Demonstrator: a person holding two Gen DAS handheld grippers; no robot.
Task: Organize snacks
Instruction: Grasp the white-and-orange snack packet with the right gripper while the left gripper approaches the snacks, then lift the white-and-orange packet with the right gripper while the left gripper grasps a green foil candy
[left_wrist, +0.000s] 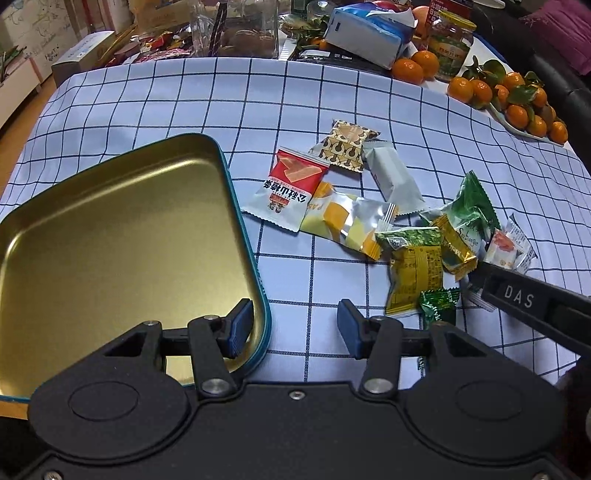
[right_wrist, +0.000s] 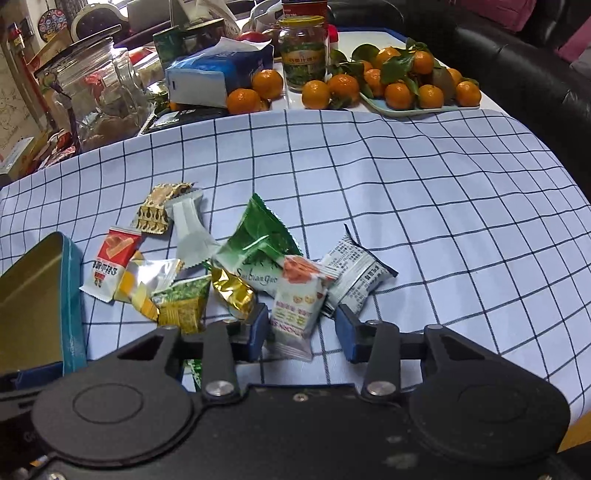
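A tin (left_wrist: 236, 206) with a gold inside and a teal rim lies empty at the left on the checked cloth. My left gripper (left_wrist: 293, 326) is open, its jaws astride the tin's near right wall without pressing it. Several wrapped snacks lie in a loose heap to the right, among them a red-and-white packet (left_wrist: 286, 188), a large green one (right_wrist: 258, 240) and a gold one (right_wrist: 232, 291). My right gripper (right_wrist: 303, 330) is open around a white-and-orange packet (right_wrist: 295, 302); the left pad is at its edge and the right pad stands clear.
A tray of tangerines (right_wrist: 406, 88), a lidded jar (right_wrist: 303, 55), a tissue pack (right_wrist: 214, 74) and a big glass jar (right_wrist: 99, 92) crowd the far edge of the table. A black sofa (right_wrist: 535, 74) runs along the right. Bare checked cloth (right_wrist: 443, 221) lies right of the heap.
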